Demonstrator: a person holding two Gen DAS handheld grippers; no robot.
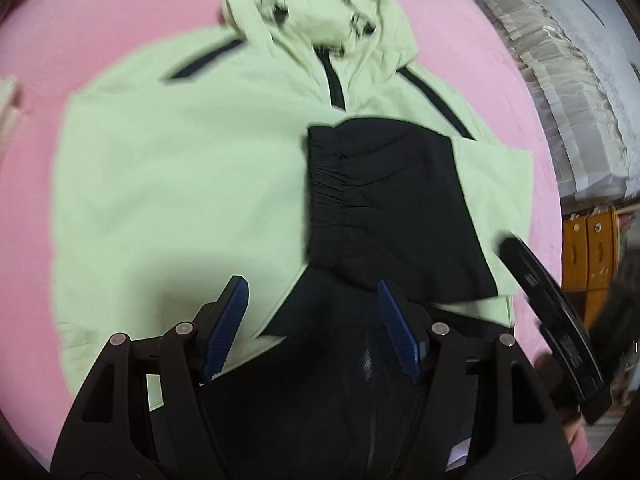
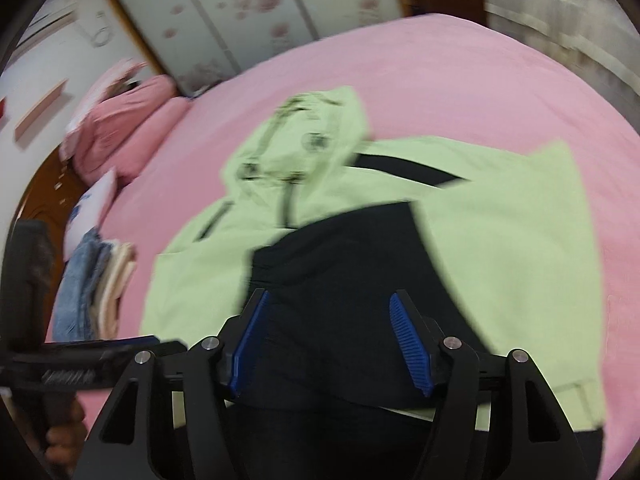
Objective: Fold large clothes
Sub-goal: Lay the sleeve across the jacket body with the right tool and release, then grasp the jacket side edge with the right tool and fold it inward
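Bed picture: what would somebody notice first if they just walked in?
The big light green hooded jacket spread flat in the middle of the pink bed. Next, its black sleeve folded across the front, just ahead of the open left gripper. At the bed's left edge sits a small pile of folded clothes.

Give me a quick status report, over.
Left gripper and right gripper: jaws open, empty. Light green hooded jacket flat on pink bed sheet, black sleeve folded across it. Nothing in the way.

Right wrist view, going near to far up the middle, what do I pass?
Right tongs → black sleeve → green hooded jacket → pink bedsheet → flowered wardrobe doors.
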